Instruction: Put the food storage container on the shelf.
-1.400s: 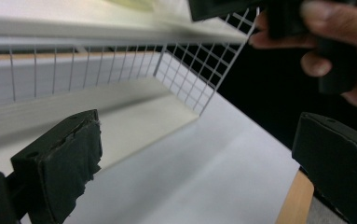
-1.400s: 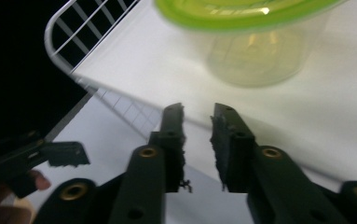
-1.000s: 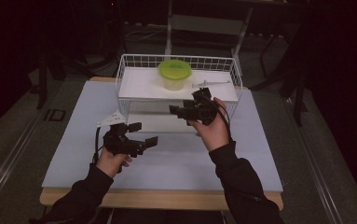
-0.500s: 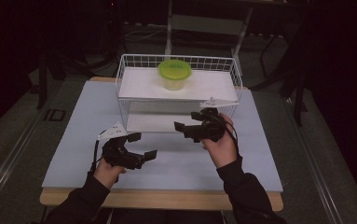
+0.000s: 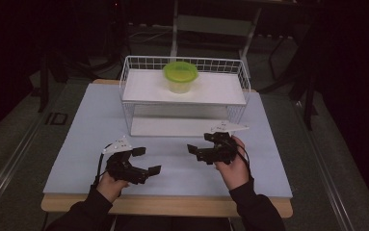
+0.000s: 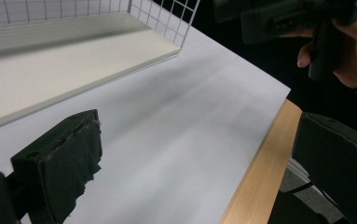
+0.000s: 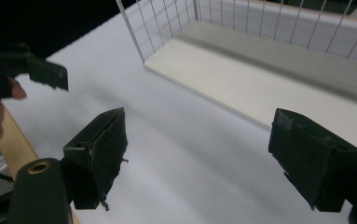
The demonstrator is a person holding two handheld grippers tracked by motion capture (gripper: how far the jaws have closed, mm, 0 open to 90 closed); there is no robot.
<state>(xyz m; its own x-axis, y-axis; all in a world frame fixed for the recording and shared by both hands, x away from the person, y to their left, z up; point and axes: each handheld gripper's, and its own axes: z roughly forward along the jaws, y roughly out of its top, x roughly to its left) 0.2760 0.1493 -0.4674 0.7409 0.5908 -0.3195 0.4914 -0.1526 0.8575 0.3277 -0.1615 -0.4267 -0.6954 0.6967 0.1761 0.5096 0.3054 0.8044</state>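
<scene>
- The green-lidded tub (image 5: 180, 76) sits on the top shelf of the white wire rack (image 5: 135, 63), at the far side of the worktop (image 5: 76, 130).
- The right tongs (image 5: 197, 151) hang released and empty near the rack's front.
- The left tongs (image 5: 147, 160), also released, hover near the front edge.

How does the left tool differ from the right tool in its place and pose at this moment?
The left tool is held low, close to the table's near edge; the right tool is farther in, nearer the white wire rack. In the high view, the left tool's jaws point right, while the right tool's jaws point left, so they face each other. Both are open, hold nothing, and are far from the green bowl on the rack.
</scene>
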